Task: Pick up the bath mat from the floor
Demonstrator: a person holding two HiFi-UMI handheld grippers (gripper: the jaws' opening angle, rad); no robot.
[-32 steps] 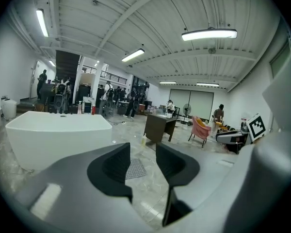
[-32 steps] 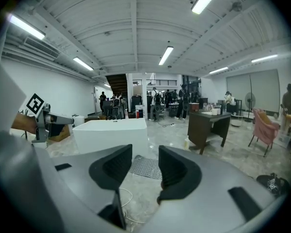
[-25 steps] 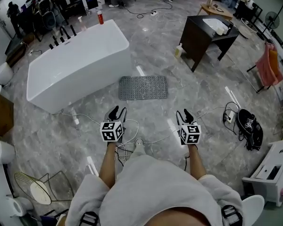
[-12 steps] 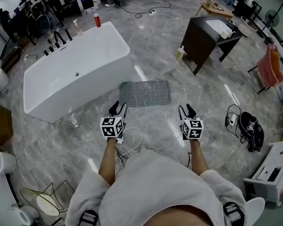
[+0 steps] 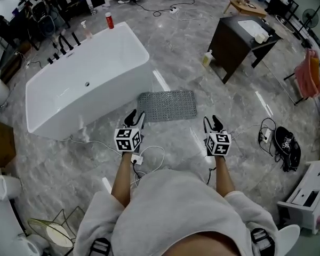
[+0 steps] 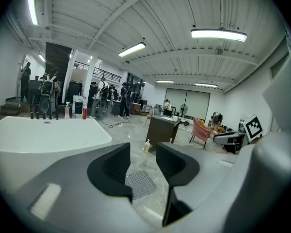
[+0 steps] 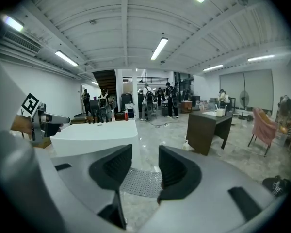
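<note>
**A:** What is held nearest the camera?

**B:** Two grippers are held out at the ends of white-sleeved arms. The left gripper (image 5: pixel 132 118) is shown with its jaws parted to a moderate gap, and nothing is gripped between them. The same is seen of the right gripper (image 5: pixel 213 122). A white cable (image 5: pixel 137 159) is strewn on the floor (image 5: pixel 229 105) beneath them.

**A:** And where is the bath mat to be found?

**B:** The bath mat (image 5: pixel 168 105) is laid flat on the grey marble floor, just ahead of both grippers and roughly between them, and it is touched by neither. In each gripper view it is framed low between the open jaws, short of contact. Beyond it, a white bathtub (image 5: pixel 85 84) is set to the left, close beside the mat's left end. A dark vanity with a basin (image 5: pixel 240 39) is placed farther off to the right.

**A:** How much of the task can be counted as done?

**B:** None of the lift itself, it is judged; only an approach is suggested. The mat has yet to be reached, an edge pinched, and the whole raised off the floor.
</note>
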